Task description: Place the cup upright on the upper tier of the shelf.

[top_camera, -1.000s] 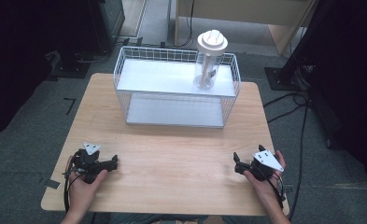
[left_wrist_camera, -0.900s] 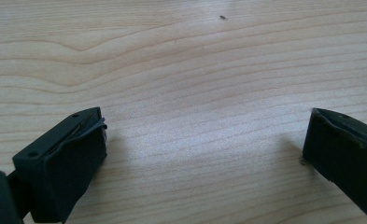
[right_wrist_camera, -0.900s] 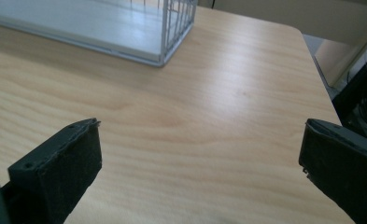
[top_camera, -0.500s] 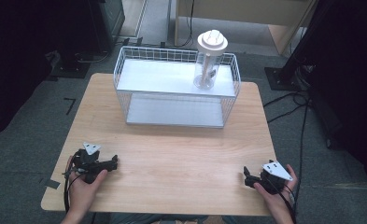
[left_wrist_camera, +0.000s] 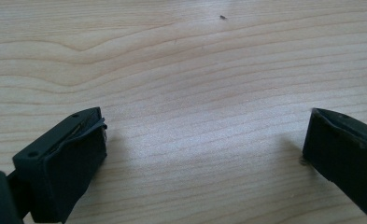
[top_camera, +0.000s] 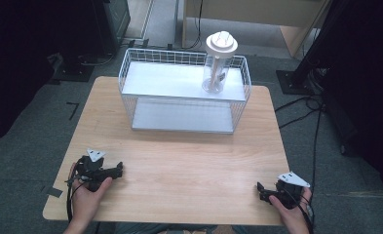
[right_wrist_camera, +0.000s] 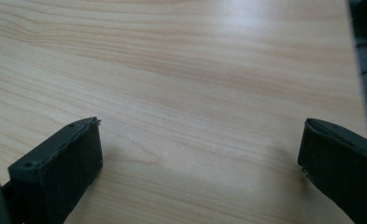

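A white wire basket [top_camera: 130, 83] stands at the far side of the wooden table [top_camera: 179, 161]. Inside it, at its right end, a clear tube with a wide white cap [top_camera: 218, 63] stands upright. My left gripper [top_camera: 117, 170] rests on the table near the front left corner, held by a hand, its jaws wide open over bare wood [left_wrist_camera: 204, 135]. My right gripper [top_camera: 260, 190] lies at the front right corner, also open, with nothing between its fingers [right_wrist_camera: 200, 144]. Both grippers are far from the basket.
The table's right edge [right_wrist_camera: 358, 93] runs close beside my right gripper. Dark stands and cables [top_camera: 306, 102] sit on the grey floor around the table. A wooden cabinet [top_camera: 257, 14] stands behind the basket.
My right gripper has moved back and to the right, toward the table's front right corner. The left gripper has stayed in place.
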{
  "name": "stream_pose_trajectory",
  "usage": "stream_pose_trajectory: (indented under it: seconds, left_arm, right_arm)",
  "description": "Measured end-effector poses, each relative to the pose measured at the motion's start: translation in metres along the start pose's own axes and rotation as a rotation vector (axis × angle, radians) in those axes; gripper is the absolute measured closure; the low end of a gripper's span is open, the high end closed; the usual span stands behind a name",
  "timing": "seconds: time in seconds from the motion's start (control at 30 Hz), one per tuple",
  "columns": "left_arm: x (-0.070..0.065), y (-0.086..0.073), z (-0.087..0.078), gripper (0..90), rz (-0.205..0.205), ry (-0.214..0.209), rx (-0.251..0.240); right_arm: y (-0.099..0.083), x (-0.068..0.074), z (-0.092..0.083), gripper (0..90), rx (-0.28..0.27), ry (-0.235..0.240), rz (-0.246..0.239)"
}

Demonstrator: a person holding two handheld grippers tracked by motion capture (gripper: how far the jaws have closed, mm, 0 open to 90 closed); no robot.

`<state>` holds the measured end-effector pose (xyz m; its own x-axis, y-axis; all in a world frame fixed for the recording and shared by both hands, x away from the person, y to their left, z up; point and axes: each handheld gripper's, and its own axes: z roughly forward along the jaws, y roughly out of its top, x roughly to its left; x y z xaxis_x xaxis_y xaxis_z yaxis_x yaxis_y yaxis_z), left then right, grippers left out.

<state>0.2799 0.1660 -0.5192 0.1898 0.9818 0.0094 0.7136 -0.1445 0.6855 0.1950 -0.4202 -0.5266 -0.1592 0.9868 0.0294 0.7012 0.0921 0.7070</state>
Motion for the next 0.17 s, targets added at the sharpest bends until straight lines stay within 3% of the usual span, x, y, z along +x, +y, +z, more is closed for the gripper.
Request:
stream_pose_trajectory:
  seconds: [0.17]
  left_arm:
    - [0.0000, 0.0000, 0.0000, 0.0, 0.000, 0.000, 0.000]
  right_arm:
    - [0.0001, 0.0004, 0.0001, 0.0, 0.000, 0.005, -0.008]
